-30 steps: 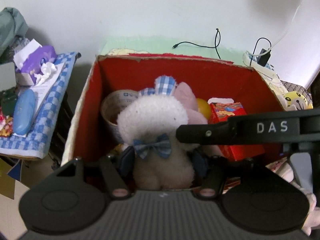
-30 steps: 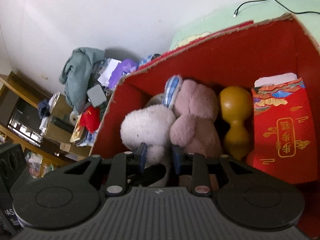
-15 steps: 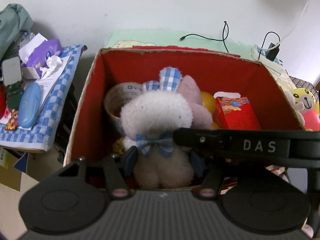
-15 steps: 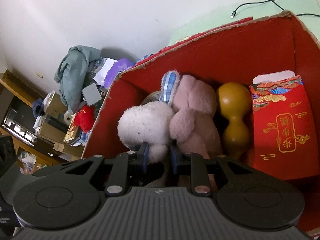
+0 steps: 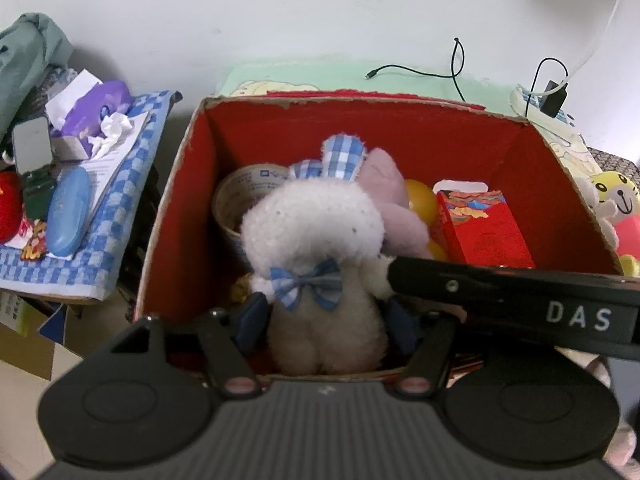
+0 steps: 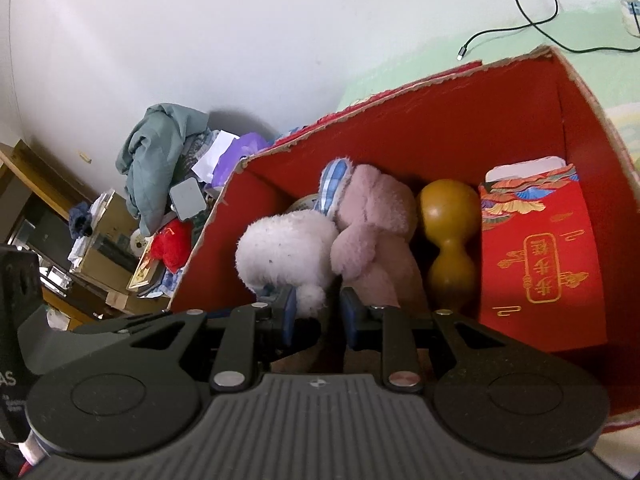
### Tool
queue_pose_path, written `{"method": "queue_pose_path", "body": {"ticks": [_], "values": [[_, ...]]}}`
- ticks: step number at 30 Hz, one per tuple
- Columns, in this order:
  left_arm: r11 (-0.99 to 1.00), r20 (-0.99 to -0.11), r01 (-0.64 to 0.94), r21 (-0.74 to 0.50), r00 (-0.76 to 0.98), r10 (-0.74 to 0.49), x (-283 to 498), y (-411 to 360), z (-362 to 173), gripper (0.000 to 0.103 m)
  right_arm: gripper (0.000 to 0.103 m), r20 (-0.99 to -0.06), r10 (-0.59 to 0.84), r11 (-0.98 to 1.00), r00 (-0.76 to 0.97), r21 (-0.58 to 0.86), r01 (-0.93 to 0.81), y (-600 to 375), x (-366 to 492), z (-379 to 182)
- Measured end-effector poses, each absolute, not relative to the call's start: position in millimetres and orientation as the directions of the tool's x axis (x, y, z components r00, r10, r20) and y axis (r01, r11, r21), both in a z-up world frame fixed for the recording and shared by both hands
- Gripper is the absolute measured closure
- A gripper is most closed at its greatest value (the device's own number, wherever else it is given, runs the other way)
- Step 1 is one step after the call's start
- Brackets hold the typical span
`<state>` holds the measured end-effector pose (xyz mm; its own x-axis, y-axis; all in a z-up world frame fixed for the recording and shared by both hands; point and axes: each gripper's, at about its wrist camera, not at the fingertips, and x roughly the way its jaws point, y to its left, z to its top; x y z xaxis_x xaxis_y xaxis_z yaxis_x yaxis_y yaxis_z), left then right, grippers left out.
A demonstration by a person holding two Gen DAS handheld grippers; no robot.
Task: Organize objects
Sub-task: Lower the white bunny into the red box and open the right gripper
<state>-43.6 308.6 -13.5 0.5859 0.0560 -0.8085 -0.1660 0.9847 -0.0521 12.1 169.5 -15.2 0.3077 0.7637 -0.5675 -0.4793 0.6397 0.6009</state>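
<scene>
**White bunny going into the red box**

Inside the red-lined cardboard box, near its front wall, sits the fluffy white plush bunny with blue gingham ears and bow tie, upright and facing me. My left tongs straddle its lower body; the jaws are opening, and the blue pads stand just beside its flanks rather than pressing in, so I judge I am letting it go now that it stands on the box floor. My right tongs come in from the side, narrowly parted around the bunny's small white paw or tail tuft; whether the pads actually pinch it I cannot tell, though I would guess they are steadying the toy so it does not topple as the left side lets go.

Behind the bunny, a pink plush toy leans against it, touching, which helps keep both soft things propped up. Further back stands a paper cup with blue print. A yellow-brown gourd-shaped object stands between the pink toy and a red printed carton with gold lettering, which rests against the right wall. Packed side by side like this, each item braces its neighbour.

Outside the box, a yellow cartoon plush lies to the right, probably yet to be sorted.
</scene>
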Motion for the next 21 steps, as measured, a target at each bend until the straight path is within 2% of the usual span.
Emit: {"method": "queue_pose_path", "body": {"ticks": [10,21], "values": [[0.982,-0.797,-0.19,0.008,0.592,0.121,-46,300,-11,0.03,0.077,-0.575,0.749,0.656,0.328,0.578,-0.486,159,8,-14],[0.976,-0.775,-0.205,0.075,0.604,0.187,-51,289,-3,0.032,0.076,-0.556,0.766,0.636,0.322,0.587,-0.501,153,7,-11]]}}
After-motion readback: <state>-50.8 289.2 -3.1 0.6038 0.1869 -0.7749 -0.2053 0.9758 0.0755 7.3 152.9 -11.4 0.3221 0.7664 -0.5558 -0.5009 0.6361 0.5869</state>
